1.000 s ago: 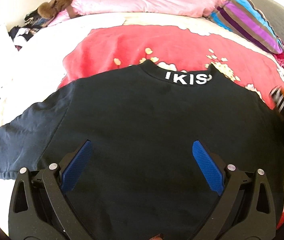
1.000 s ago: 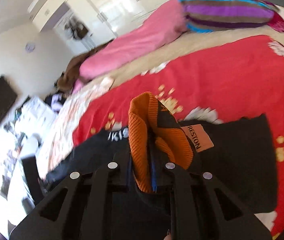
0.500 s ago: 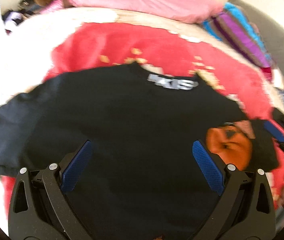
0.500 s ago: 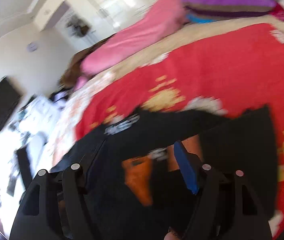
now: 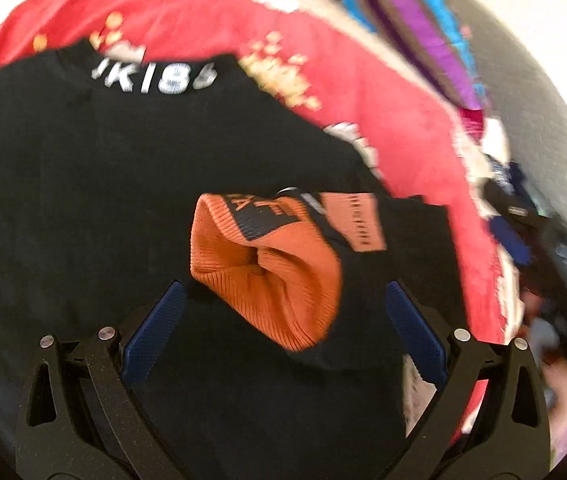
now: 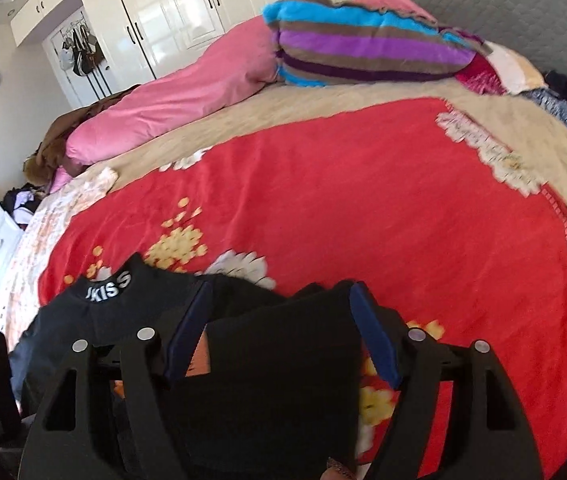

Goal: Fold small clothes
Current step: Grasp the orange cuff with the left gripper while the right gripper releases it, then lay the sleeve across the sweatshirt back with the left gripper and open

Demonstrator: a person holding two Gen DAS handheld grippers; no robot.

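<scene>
A black sweatshirt (image 5: pixel 83 184) with white collar lettering lies flat on the red flowered blanket (image 5: pixel 383 120). Its right sleeve is folded over the body, with the orange ribbed cuff (image 5: pixel 267 272) on top. My left gripper (image 5: pixel 279 304) is open just above the shirt, and the cuff lies between its blue pads. In the right wrist view my right gripper (image 6: pixel 279 308) is open and empty over the folded black sleeve (image 6: pixel 283 344), with the collar (image 6: pixel 107 288) to its left.
A pink duvet (image 6: pixel 171 96) and a striped pillow (image 6: pixel 363 52) lie at the far side of the bed. White wardrobes (image 6: pixel 187 12) stand behind. A pile of dark clothes (image 5: pixel 543 240) sits at the right of the bed.
My right gripper let go of the orange cuff after laying the sleeve across the shirt, and now stands open. My left gripper swung right, toward the cuff.
</scene>
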